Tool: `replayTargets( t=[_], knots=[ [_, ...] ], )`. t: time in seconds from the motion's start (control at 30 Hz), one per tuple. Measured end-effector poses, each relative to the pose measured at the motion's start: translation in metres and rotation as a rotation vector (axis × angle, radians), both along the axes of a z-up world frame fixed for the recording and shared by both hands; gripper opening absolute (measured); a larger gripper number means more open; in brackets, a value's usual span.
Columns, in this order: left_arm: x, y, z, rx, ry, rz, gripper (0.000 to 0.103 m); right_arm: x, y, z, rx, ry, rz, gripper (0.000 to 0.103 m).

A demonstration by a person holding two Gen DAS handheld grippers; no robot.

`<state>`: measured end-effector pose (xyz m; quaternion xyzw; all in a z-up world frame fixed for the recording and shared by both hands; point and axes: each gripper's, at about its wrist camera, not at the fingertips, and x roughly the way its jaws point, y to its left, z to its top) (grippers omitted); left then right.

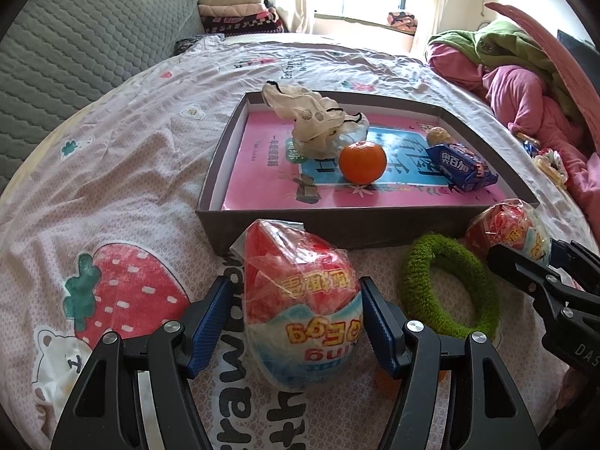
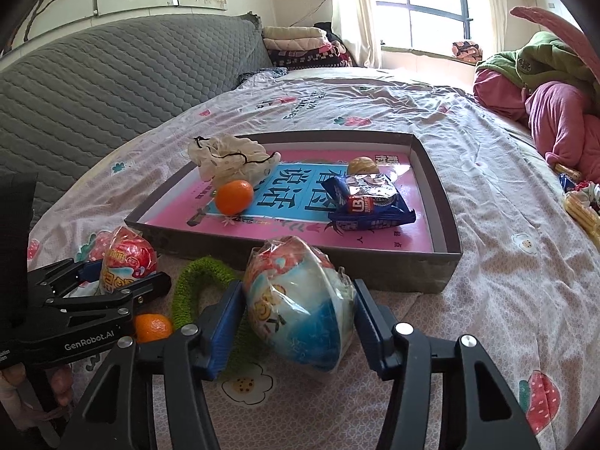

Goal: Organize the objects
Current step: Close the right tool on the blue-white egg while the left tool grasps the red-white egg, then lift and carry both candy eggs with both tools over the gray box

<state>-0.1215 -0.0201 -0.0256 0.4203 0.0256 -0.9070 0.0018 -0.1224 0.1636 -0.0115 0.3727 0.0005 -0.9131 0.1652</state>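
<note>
1. Left wrist view: my left tongs (image 1: 296, 311) are clamped on a wrapped egg toy (image 1: 300, 300), long axis pointing ahead at the box (image 1: 337, 230), just beyond on the bed.
2. Right wrist view: my right tongs (image 2: 296, 322) grip a second egg (image 2: 300, 300), box rim close ahead.
</note>
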Motion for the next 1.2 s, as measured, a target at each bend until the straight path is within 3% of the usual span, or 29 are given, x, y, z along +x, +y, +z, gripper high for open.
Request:
replayTargets(
  t=[0.23, 0.53, 1.2],
  knots=[
    [0.002, 0.004, 0.001, -0.007, 0.003, -0.017, 0.053, 0.000, 0.001, 0.000, -0.006, 0.002, -0.004, 0.057],
    [0.007, 0.011, 0.008, -0.041, 0.038, -0.042, 0.052, 0.001, 0.001, 0.001, -0.005, 0.005, 0.000, 0.057],
    [0.017, 0.005, 0.021, -0.023, 0.095, -0.041, 0.052, 0.007, 0.004, 0.008, -0.025, 0.032, 0.006, 0.057]
  ],
)
